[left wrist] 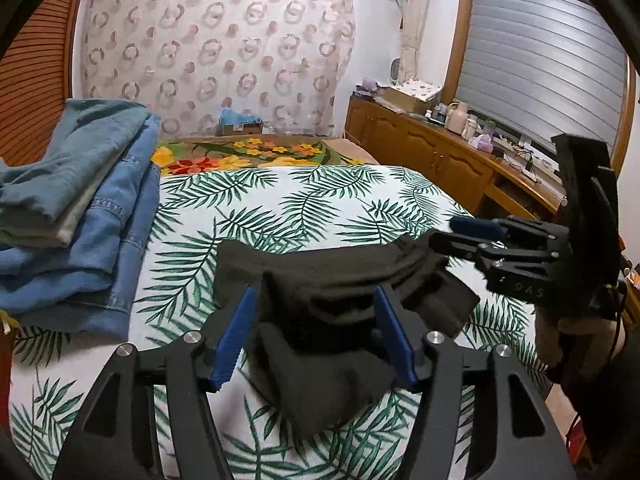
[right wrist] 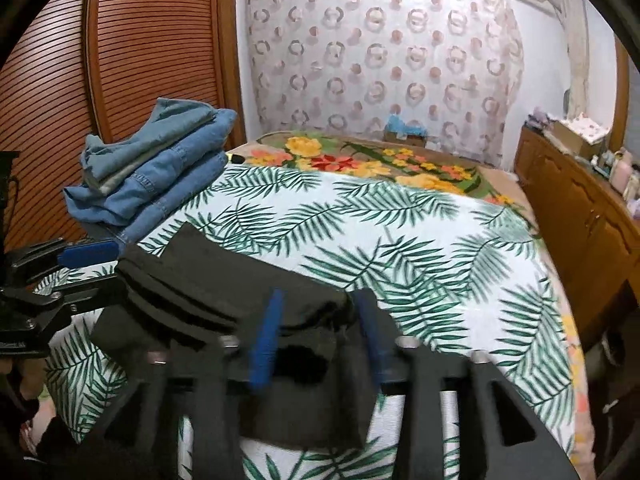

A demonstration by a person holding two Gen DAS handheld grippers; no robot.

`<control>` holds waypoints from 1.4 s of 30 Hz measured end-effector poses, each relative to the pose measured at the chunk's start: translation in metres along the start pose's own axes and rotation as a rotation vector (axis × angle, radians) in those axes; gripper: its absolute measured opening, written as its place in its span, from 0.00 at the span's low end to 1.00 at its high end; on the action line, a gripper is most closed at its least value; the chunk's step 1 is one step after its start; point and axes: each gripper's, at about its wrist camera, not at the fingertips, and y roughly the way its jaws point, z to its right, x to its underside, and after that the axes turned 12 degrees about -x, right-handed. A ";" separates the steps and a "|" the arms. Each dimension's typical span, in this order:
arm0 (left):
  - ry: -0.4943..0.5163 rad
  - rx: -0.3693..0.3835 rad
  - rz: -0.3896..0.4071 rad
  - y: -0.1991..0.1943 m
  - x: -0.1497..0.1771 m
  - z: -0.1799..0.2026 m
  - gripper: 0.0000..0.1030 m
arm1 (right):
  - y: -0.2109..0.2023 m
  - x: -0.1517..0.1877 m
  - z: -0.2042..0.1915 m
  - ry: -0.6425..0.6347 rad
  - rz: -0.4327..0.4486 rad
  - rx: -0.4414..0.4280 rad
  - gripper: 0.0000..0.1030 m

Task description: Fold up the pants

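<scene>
Dark grey pants (left wrist: 332, 276) lie folded in a thick stack on the leaf-print bed cover (left wrist: 280, 208). My left gripper (left wrist: 316, 320) is open, its blue pads either side of the stack's near end. My right gripper (left wrist: 456, 236) comes in from the right, its fingers around the stack's right end, one above and one below the layers. In the right wrist view the pants (right wrist: 224, 280) fill the foreground, the right gripper (right wrist: 316, 320) straddles their near edge with open blue pads, and the left gripper (right wrist: 92, 268) sits at the stack's left end.
A pile of folded blue jeans (left wrist: 92, 208) sits on the bed's left side; it also shows in the right wrist view (right wrist: 160, 176). A floral blanket (left wrist: 248, 154) lies beyond. A wooden cabinet (left wrist: 440, 156) with clutter runs along the right. A louvred wooden door (right wrist: 120, 60) stands left.
</scene>
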 end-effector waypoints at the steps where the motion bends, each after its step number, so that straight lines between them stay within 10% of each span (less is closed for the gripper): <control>1: 0.003 -0.002 -0.003 -0.001 0.001 0.000 0.61 | -0.003 0.001 -0.001 -0.003 0.002 0.000 0.46; 42: 0.002 -0.047 -0.178 0.037 0.033 -0.008 0.61 | 0.011 0.046 -0.022 -0.091 -0.194 0.067 0.72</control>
